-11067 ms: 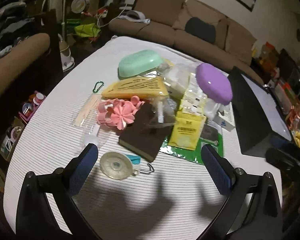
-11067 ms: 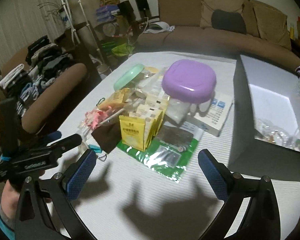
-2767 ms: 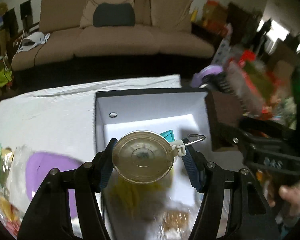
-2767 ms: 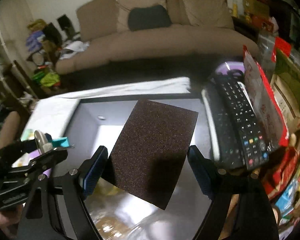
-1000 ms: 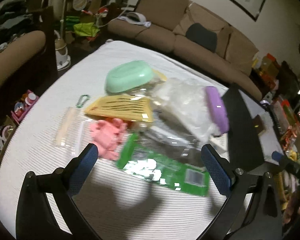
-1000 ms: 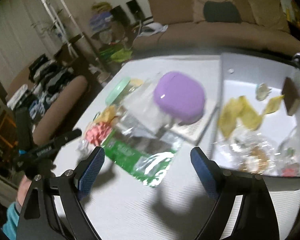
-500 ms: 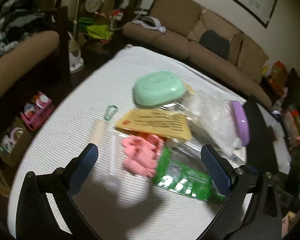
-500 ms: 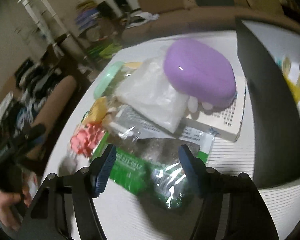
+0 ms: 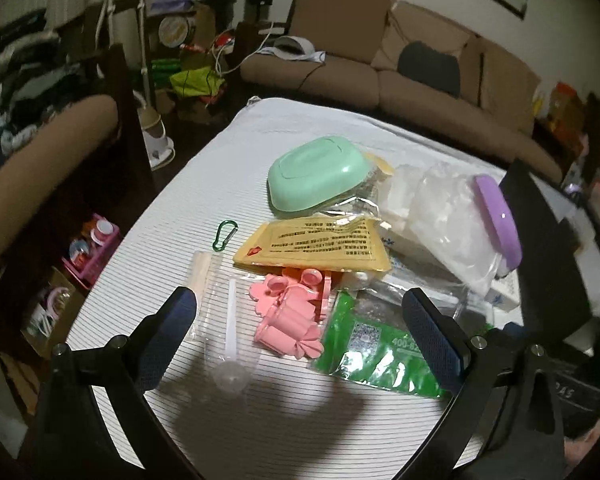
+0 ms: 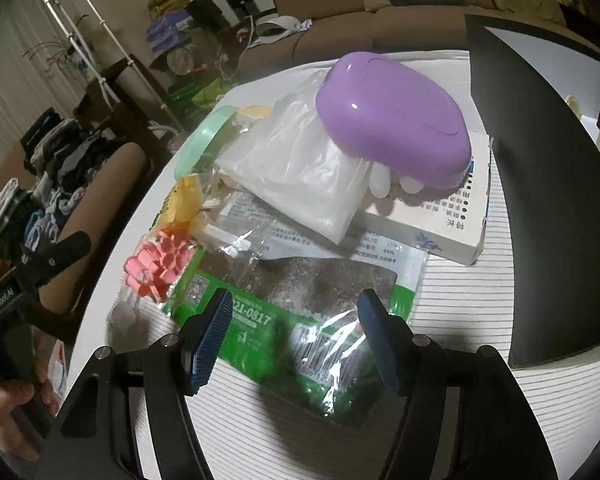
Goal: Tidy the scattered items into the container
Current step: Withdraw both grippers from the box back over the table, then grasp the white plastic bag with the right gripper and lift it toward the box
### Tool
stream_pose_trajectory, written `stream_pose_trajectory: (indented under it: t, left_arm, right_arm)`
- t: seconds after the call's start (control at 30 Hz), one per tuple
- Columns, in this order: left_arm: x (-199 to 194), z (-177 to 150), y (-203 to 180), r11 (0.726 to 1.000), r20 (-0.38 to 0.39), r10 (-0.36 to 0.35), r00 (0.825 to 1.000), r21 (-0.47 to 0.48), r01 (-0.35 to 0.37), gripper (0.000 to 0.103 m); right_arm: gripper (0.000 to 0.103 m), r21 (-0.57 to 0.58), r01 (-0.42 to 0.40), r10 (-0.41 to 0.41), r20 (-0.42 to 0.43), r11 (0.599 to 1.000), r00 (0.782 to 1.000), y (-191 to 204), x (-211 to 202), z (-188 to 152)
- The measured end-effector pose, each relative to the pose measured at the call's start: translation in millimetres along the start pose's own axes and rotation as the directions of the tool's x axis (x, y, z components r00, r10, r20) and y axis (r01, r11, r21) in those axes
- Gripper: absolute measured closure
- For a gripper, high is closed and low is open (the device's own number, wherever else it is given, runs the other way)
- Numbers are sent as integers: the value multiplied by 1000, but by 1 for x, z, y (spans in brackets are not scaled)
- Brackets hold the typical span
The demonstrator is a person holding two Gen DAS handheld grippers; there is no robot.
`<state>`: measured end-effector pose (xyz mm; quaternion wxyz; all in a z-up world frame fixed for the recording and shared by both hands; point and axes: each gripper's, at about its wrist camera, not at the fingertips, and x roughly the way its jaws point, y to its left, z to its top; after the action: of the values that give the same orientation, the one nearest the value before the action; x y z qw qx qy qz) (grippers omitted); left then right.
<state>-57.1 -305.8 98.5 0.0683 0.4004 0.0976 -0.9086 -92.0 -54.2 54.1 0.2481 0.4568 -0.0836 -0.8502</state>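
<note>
Green-printed clear plastic packet [image 10: 300, 320] lies flat on the striped white worktop [image 10: 500, 400], at the near edge of the scattered pile, its far end tucked under a white printed carton [image 10: 432, 220] and a soft clear bag [image 10: 296, 172] topped by a purple oval lidded case [image 10: 392, 120]. The right gripper [image 10: 296, 324] hangs low over it, its blue-padded fingers [image 10: 210, 336] about half spread and straddling the packet's barcode end; whether the pads already touch the film is hard to tell, and nothing appears to be held. The left gripper [image 9: 300, 332] hovers wide open and empty above a cluster of pink plastic flower-shaped pieces [image 9: 292, 312].

The packet looks light, limp and slick, with crinkly glossy film likely to slide or fold between pads. A pinch on the free near edge or a corner, lifted so it peels out from under the carton, seems the safest hold; a flat squeeze from above would probably just skid. The black-walled, white-lined container [image 10: 540, 200] stands just beside it on the right.
</note>
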Motion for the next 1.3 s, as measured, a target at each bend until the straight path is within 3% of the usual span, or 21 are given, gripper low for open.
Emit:
stream_pose_trajectory:
  t: [0.3, 0.47, 0.53, 0.67, 0.83, 0.97, 1.0, 1.03, 1.1, 1.13, 1.3]
  left_arm:
    - [5, 2, -5, 1000, -11, -16, 1000, 2, 16, 0]
    - [3, 4, 15, 997, -13, -9, 1000, -74, 8, 0]
    - [5, 4, 27, 993, -21, -4, 1000, -120, 2, 0]
    - [7, 5, 39, 987, -30, -9, 1000, -162, 4, 0]
    - [5, 8, 40, 986, -20, -24, 1000, -164, 21, 0]
    - [5, 9, 44, 980, -22, -53, 998, -194, 48, 0]
    - [6, 9, 45, 977, -26, -66, 997, -203, 59, 0]
    - [7, 9, 45, 975, -30, -76, 997, -211, 68, 0]
    - [8, 9, 46, 974, -36, -79, 996, -214, 70, 0]
    - [8, 9, 46, 975, -36, -76, 996, -213, 67, 0]
    - [8, 8, 44, 970, -34, -96, 995, -227, 86, 0]
  right_arm:
    - [35, -19, 19, -19, 12, 1000, 1000, 4, -1, 3]
    - [35, -148, 94, -85, 69, 984, 994, 28, -4, 24]
    - [35, -263, 161, -137, 106, 951, 985, 48, 0, 39]
    - [35, -461, 276, -239, 139, 843, 961, 82, 30, 61]
    - [35, -616, 296, -310, 88, 730, 947, 101, 82, 66]
    - [37, -703, 370, -430, 101, 608, 897, 102, 118, 56]
    - [42, -716, 387, -455, 109, 581, 884, 101, 125, 54]
    - [57, -719, 400, -463, 122, 569, 878, 98, 126, 53]
    - [67, -684, 379, -424, 112, 623, 899, 91, 117, 58]
    - [80, -657, 365, -401, 104, 660, 910, 86, 110, 63]
    - [92, -481, 226, -245, 24, 847, 969, 61, 66, 91]
